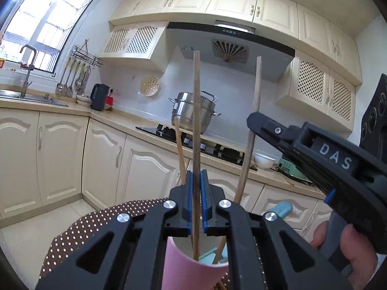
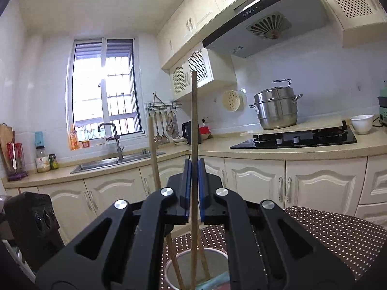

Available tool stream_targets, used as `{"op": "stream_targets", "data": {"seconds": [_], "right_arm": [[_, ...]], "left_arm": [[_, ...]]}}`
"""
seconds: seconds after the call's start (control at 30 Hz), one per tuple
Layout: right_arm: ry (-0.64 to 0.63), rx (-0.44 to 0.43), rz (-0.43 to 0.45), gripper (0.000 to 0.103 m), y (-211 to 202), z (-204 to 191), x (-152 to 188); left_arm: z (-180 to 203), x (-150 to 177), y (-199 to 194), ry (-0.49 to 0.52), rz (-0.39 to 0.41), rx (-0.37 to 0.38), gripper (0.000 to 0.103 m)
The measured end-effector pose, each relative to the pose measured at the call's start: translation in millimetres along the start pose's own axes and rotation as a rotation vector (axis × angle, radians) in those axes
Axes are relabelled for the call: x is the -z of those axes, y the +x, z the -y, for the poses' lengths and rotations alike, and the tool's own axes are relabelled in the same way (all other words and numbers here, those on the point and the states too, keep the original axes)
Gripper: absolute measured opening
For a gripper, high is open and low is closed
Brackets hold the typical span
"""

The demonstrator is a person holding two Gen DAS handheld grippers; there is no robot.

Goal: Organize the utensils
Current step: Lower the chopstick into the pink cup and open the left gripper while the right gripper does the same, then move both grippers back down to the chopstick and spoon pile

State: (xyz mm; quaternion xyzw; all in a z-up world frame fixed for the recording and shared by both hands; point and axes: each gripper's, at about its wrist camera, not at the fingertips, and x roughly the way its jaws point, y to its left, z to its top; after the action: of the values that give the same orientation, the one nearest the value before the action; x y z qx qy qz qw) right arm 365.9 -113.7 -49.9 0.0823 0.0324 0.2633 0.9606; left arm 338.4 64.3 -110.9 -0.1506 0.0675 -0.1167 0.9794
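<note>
The left tool is gripping one wooden chopstick between its blue pads, jaws nearly closed on it. The stick is standing upright, its lower end reaching down into the pink cup just below the tool. The cup is sitting on a brown, white-dotted cloth that is covering the near counter. Inside the cup, other chopsticks and something pale blue are leaning against the rim.

The right tool is likewise pinching a second chopstick, narrow jaws pressed on it, with the stick's lower end pointing into the same cup. In the left wrist view this tool is coming in from the right, held by a hand, with its stick tilting slightly.

Far behind, a steel steamer pot is resting on the black hob, and a white bowl is standing on the far counter to the right.
</note>
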Motion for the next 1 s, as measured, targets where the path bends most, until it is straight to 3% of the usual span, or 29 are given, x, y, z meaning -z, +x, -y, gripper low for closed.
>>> {"op": "stream_targets", "data": {"seconds": [0.27,0.3,0.33,0.4,0.5,0.7,0.8,0.87,1.0], "right_arm": [[-0.013,0.026,-0.075,0.006,-17,4,6],[-0.013,0.026,-0.089,0.006,-19,4,9],[-0.015,0.028,-0.102,0.006,-21,4,12],[-0.02,0.032,-0.118,0.006,-22,2,16],[-0.025,0.035,-0.147,0.006,-25,-1,21],[0.017,0.055,-0.18,0.007,-34,5,23],[0.014,0.062,-0.188,0.021,-41,6,21],[0.014,0.07,-0.177,0.046,-48,6,19],[0.023,0.069,-0.164,0.05,-59,6,12]], "left_arm": [[7,6,-17,-0.001,-0.078,-0.011,0.007],[9,6,-18,0.006,-0.097,-0.009,0.012],[10,6,-20,0.012,-0.109,-0.009,0.025],[14,4,-26,0.023,-0.107,-0.019,0.035],[19,1,-33,0.05,-0.128,-0.038,0.038],[23,-2,-51,0.04,-0.147,-0.03,0.056],[28,-2,-59,0.065,-0.145,-0.049,0.06],[29,-3,-63,0.056,-0.152,-0.047,0.061],[32,-7,-72,0.046,-0.154,-0.04,0.066]]}}
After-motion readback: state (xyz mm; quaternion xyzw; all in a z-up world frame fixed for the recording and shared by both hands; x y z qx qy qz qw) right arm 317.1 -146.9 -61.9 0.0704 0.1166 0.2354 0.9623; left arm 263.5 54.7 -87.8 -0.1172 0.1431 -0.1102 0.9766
